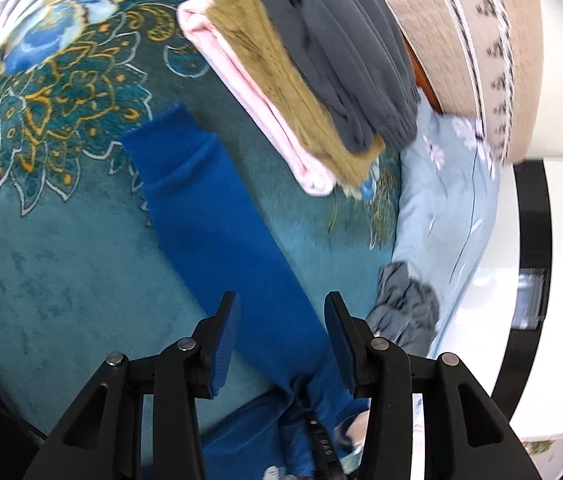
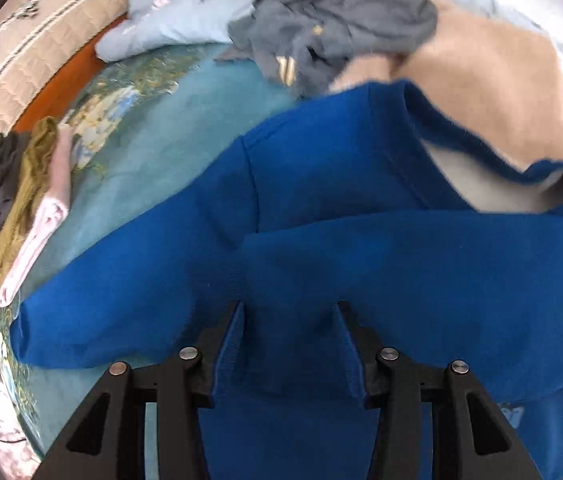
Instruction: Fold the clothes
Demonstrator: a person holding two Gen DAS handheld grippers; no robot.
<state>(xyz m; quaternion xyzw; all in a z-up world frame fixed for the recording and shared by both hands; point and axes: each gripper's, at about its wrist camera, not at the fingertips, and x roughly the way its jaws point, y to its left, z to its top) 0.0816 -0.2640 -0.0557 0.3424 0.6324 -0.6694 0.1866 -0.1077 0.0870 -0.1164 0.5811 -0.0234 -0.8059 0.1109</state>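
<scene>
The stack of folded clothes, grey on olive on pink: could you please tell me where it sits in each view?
Left wrist view: stack of folded clothes at upper centre, beyond the blue sweater.
Right wrist view: stack at the left edge.
Shared landmark: the crumpled grey garment.

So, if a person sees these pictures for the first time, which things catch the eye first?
First the bright blue sweater, spread on the teal flowered blanket, with one sleeve stretched out flat. Next the folded stack beyond that sleeve: pink at the bottom, olive in the middle, dark grey on top. Then the crumpled grey garment lying past the sweater's collar.
</scene>
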